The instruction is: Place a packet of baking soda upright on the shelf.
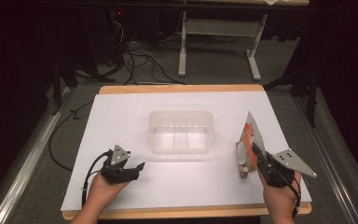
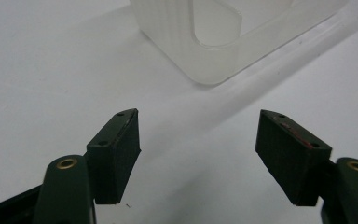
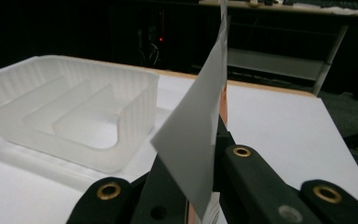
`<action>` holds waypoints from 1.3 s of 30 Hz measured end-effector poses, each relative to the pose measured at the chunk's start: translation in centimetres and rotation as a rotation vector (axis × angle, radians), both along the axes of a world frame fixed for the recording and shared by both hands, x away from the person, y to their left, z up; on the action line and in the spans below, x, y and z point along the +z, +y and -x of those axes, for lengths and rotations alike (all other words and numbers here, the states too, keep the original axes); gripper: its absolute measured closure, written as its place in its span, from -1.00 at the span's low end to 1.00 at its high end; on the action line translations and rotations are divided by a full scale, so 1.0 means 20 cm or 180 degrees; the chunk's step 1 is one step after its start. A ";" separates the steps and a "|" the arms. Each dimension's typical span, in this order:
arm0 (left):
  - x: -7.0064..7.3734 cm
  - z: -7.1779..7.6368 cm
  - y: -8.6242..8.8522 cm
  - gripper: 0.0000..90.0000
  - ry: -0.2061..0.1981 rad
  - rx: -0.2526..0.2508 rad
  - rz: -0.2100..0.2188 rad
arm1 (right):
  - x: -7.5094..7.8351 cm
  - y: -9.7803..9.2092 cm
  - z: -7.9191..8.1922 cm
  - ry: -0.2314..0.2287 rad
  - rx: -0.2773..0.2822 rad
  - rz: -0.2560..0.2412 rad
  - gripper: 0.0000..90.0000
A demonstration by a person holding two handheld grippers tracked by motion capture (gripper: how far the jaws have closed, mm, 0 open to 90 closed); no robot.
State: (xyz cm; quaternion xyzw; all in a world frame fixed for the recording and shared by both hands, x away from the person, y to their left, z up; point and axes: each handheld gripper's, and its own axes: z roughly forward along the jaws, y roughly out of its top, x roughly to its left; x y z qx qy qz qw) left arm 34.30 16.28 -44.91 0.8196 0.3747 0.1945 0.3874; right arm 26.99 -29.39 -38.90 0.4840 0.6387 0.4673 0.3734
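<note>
High view: a clear tray (image 1: 181, 131) with inner dividers sits mid-surface (image 1: 121, 112) on white covering. Left tongs (image 1: 129, 170) rest near the front left, well apart from the tray, released. Right tongs (image 1: 253, 151) at the front right are clenched on a packet (image 1: 246, 142), orange and white, held upright to the right of the tray and apart from it.

Left gripper view: jaws stand wide apart with nothing between them; the tray (image 2: 214, 42) corner lies ahead.

Right gripper view: jaws grip the packet (image 3: 200, 140), seen edge-on, rising upright; the tray (image 3: 74, 116) lies to its left, three compartments visible.
</note>
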 end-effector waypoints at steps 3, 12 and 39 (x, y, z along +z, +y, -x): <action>0.00 0.00 0.00 -0.31 0.0001 -0.0001 -0.0001 | 0.03 0.01 0.02 -0.0108 0.0032 -0.0015 1.00; 0.00 0.00 0.01 -0.31 -0.0002 0.0015 0.0014 | 0.14 0.11 0.06 -0.0357 0.0194 0.0039 1.00; 0.01 0.01 0.02 -0.32 -0.0020 0.0022 0.0063 | 0.41 0.39 -0.07 -0.0746 0.0558 -0.0159 1.00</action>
